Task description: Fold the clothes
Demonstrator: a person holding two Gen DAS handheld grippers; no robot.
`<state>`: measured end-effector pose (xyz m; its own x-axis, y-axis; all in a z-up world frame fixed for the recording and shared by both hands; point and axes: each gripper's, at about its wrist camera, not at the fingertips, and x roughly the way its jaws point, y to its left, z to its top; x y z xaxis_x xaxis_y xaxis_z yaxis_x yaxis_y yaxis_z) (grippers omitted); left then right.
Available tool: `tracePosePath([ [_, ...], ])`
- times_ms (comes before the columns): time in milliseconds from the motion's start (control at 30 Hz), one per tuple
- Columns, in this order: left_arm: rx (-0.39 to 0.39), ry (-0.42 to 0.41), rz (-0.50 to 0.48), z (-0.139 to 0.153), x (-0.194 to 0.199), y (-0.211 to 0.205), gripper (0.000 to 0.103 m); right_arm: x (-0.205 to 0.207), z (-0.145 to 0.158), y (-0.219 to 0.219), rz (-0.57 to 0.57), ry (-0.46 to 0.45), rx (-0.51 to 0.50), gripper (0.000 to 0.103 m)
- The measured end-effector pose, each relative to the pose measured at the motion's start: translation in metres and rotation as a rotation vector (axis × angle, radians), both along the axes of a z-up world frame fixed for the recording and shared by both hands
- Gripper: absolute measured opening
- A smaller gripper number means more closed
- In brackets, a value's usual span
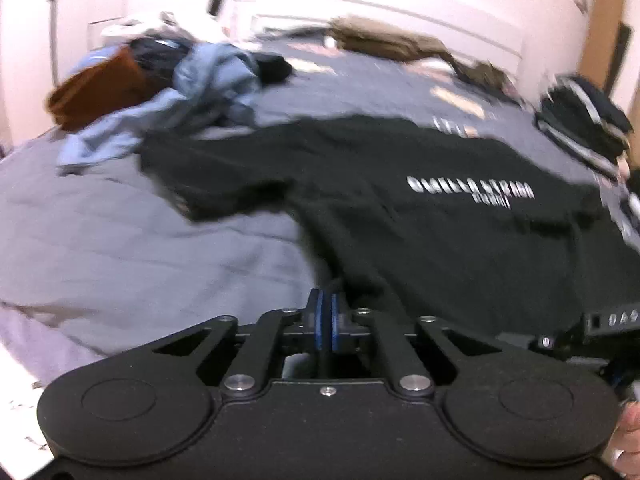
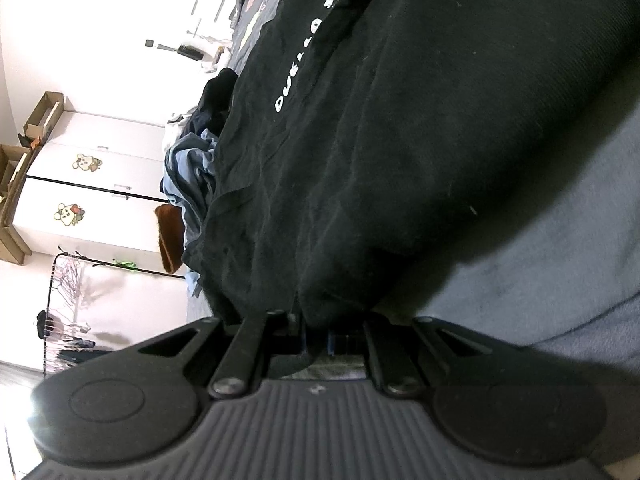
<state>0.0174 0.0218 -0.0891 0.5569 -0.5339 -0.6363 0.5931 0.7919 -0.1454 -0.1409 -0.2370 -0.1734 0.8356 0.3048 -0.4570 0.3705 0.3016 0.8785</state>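
In the left wrist view, motion blur softens everything. Far left, a rust-brown garment (image 1: pixel 96 84) sits bunched on the grey bedspread (image 1: pixel 132 240), partly covered by a crumpled light blue shirt (image 1: pixel 180 104); darker clothes behind them cannot be told apart. Toward the middle, the black T-shirt (image 1: pixel 400 208) lies spread across the bedspread, its white lettering smeared past reading, its right side cut off by the frame edge. Behind it a tan garment (image 1: pixel 384 40) lies near the wall, outline vague. At the right, a dark folded stack with pale stripes (image 1: pixel 584 124) sits beside the T-shirt; what it consists of is unclear. The left gripper (image 1: pixel 326 300) is at the bottom centre, its blue pads pressed together at the T-shirt's near hem; whether cloth is pinched between them cannot be told. A sliver of a hand (image 1: pixel 630 440) shows at the lower right corner.

The right wrist view is rolled sideways. At the left stand white cupboards with cartoon stickers (image 2: pixel 92 184) and a clothes rack (image 2: pixel 64 300), overexposed. The blue shirt and brown garment peek out, mostly hidden behind the T-shirt, which fills the middle and drapes over the right gripper (image 2: pixel 318 336), clamped on a fold of it; the fingertips are buried in cloth
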Motion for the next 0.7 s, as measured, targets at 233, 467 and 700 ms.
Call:
tracePosePath([
  [233, -0.03, 0.062, 0.087, 0.011, 0.007, 0.041, 0.0, 0.0, -0.001, -0.002, -0.013, -0.001, 0.006, 0.009],
  [467, -0.066, -0.027, -0.049, 0.015, -0.011, 0.016, 0.041, 0.0, 0.0, -0.001, -0.009, 0.002, 0.004, 0.009],
  [700, 0.082, -0.086, -0.132, -0.005, -0.013, -0.013, 0.031, 0.0, 0.001, -0.001, -0.006, 0.002, 0.002, 0.009],
])
